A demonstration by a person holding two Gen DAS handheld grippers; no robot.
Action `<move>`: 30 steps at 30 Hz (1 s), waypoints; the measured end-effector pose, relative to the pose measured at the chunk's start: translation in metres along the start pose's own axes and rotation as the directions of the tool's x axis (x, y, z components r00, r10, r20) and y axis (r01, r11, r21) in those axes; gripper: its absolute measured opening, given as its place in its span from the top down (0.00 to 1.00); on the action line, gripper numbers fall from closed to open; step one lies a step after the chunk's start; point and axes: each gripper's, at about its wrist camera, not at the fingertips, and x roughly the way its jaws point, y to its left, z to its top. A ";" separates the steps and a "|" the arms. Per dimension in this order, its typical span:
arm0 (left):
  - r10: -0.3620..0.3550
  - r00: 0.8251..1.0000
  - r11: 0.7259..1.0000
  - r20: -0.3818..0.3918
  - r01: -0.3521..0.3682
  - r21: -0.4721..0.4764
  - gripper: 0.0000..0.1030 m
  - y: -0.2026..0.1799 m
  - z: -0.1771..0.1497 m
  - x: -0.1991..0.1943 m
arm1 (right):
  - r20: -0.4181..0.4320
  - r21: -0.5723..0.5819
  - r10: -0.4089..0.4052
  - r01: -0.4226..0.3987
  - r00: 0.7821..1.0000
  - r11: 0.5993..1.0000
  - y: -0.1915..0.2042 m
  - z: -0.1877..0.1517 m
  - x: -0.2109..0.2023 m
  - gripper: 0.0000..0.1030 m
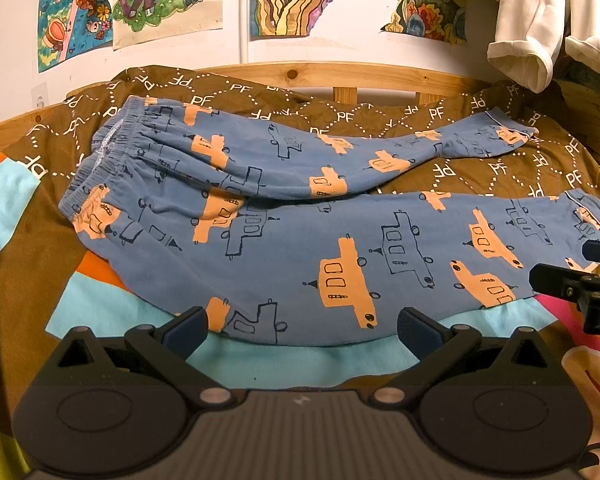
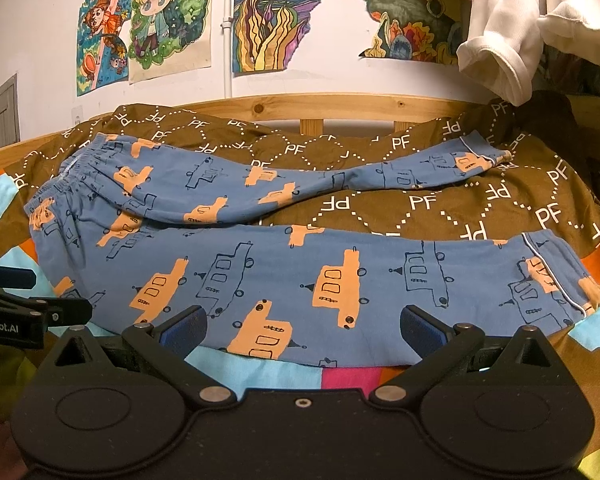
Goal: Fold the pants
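Blue pants (image 1: pixel 284 240) printed with orange and outlined cars lie spread on the bed, waistband at the left, both legs running right. The far leg bends back toward the wall; the near leg lies straight. They also show in the right wrist view (image 2: pixel 300 272). My left gripper (image 1: pixel 302 330) is open and empty at the near leg's front edge, toward the waist end. My right gripper (image 2: pixel 302 330) is open and empty at the same edge, nearer the cuff (image 2: pixel 556 280). Each gripper shows at the side of the other's view.
A brown quilt (image 2: pixel 440 204) with white "PF" lettering and coloured patches covers the bed. A wooden bed rail (image 2: pixel 320 108) runs behind it. White garments (image 2: pixel 512 40) hang at the upper right. Drawings hang on the wall.
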 end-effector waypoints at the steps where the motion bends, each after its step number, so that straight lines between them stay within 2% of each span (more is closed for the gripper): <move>1: 0.000 1.000 1.000 0.000 0.000 0.000 0.00 0.000 0.000 0.000 | -0.001 0.000 0.000 0.000 1.000 1.000 0.000 0.000 0.000 0.01; 8: -0.022 0.999 0.999 -0.027 0.021 -0.045 0.00 0.004 0.001 0.005 | -0.027 0.002 0.003 -0.003 1.000 1.000 0.001 0.000 0.004 0.01; 13: -0.022 0.999 0.998 -0.042 0.020 -0.058 0.00 0.007 0.015 0.015 | -0.122 0.038 0.006 -0.002 0.993 0.999 -0.001 0.014 0.015 0.01; 19: -0.021 1.000 0.998 -0.023 0.019 -0.067 0.00 0.016 0.051 0.021 | -0.256 0.063 -0.019 0.036 0.967 0.997 -0.003 0.047 0.026 0.01; 25: -0.012 1.000 1.000 -0.001 0.012 -0.011 0.00 0.019 0.092 0.021 | -0.262 0.031 -0.039 0.049 0.964 0.998 0.002 0.072 0.023 0.01; 30: -0.017 1.000 0.999 -0.023 0.017 0.029 0.00 0.020 0.125 0.025 | -0.240 0.025 -0.031 0.038 0.970 0.999 0.002 0.095 0.026 0.01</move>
